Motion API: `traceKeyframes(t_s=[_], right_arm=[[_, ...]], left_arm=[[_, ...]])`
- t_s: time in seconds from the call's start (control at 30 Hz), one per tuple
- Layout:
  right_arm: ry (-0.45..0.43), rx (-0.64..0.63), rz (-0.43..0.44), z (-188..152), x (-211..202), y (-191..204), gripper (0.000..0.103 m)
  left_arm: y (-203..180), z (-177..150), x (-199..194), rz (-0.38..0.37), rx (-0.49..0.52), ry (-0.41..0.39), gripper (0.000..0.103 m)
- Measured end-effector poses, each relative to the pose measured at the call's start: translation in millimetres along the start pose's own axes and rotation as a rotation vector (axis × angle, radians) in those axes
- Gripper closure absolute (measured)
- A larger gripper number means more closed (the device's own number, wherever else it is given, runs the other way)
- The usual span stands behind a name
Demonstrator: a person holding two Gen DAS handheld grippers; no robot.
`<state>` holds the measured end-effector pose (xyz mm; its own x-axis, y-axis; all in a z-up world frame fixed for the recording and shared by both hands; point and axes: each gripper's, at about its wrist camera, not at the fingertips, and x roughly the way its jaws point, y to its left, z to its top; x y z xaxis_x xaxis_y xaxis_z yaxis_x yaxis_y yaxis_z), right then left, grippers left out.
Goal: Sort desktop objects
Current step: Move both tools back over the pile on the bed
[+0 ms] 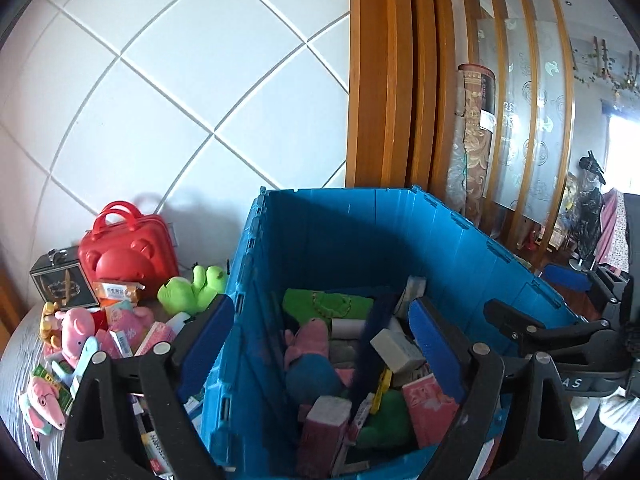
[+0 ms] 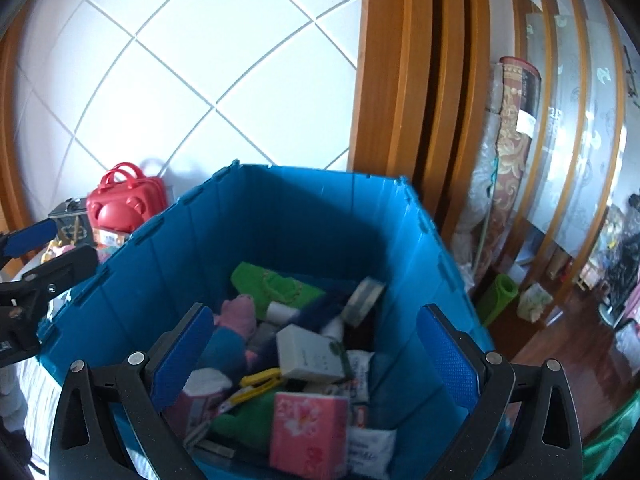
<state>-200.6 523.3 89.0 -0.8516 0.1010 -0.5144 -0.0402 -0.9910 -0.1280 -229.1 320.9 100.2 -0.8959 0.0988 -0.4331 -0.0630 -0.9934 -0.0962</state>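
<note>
A blue plastic crate holds several sorted items: a pink and blue plush, green cloth, a white box, a pink tissue pack and yellow clips. My left gripper is open and empty, straddling the crate's left wall. My right gripper is open and empty above the crate's inside. The right gripper also shows in the left wrist view. The left gripper shows in the right wrist view.
Left of the crate on the table lie a red toy suitcase, a green frog plush, a dark box, pink plush toys and small packets. A tiled wall stands behind. A rolled rug leans on the wooden frame at right.
</note>
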Motion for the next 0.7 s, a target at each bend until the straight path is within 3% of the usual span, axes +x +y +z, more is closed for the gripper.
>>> traceKeyframes(t_s=[0.37, 0.7], right_arm=[[0.013, 0.002, 0.051, -26.3, -23.4, 37.7, 0.000], [-0.038, -0.051, 0.175, -23.1, -43.7, 126.0, 0.000]], left_arm=[[36.5, -38.0, -45.2, 0.037, -0.033, -0.016, 0.013], [124.7, -63.2, -82.8, 0.157, -0.101, -0.034, 0.013]])
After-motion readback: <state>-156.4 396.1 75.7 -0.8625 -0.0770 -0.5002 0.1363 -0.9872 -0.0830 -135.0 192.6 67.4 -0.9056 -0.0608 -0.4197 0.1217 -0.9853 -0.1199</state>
